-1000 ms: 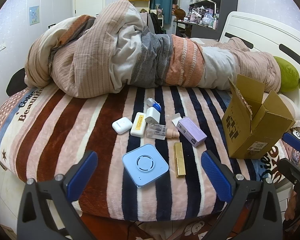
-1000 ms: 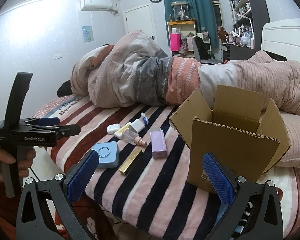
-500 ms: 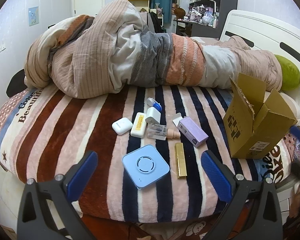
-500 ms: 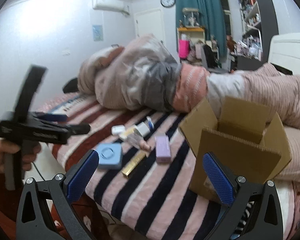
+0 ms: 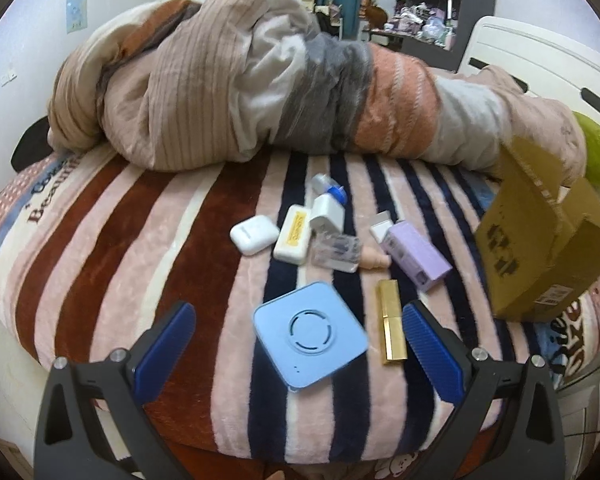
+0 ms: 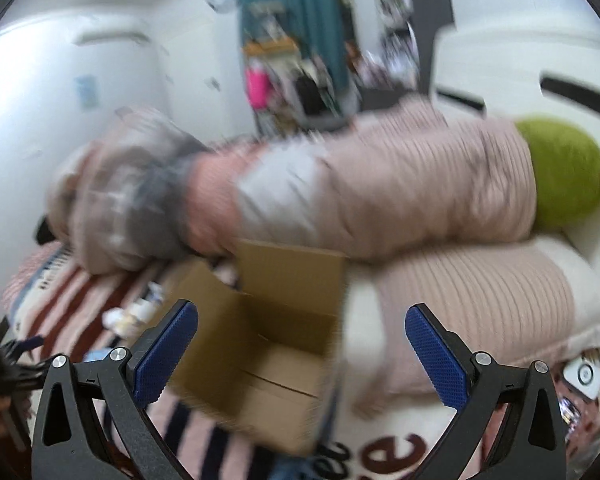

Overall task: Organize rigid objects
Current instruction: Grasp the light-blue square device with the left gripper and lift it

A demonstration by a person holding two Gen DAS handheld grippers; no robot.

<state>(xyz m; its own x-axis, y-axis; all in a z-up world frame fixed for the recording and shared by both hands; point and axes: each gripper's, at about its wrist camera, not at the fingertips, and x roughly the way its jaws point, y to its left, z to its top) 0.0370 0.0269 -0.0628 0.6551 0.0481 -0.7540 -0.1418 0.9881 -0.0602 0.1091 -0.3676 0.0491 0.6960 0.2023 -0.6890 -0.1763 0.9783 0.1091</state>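
Small items lie on the striped bed: a light blue square device, a gold bar, a purple box, a white earbud case, a cream case, a clear case and a white bottle with a blue cap. An open cardboard box stands at the right. My left gripper is open and empty, just in front of the blue device. My right gripper is open and empty, over the open box; this view is blurred.
A bunched striped duvet lies across the bed behind the items. A green pillow and a white headboard are at the right. The bed's front edge is right under the left gripper. The other gripper shows at the right wrist view's left edge.
My left gripper has moved forward toward the blue device. My right gripper has swung right and closer to the cardboard box, now looking into it; its view is motion-blurred.
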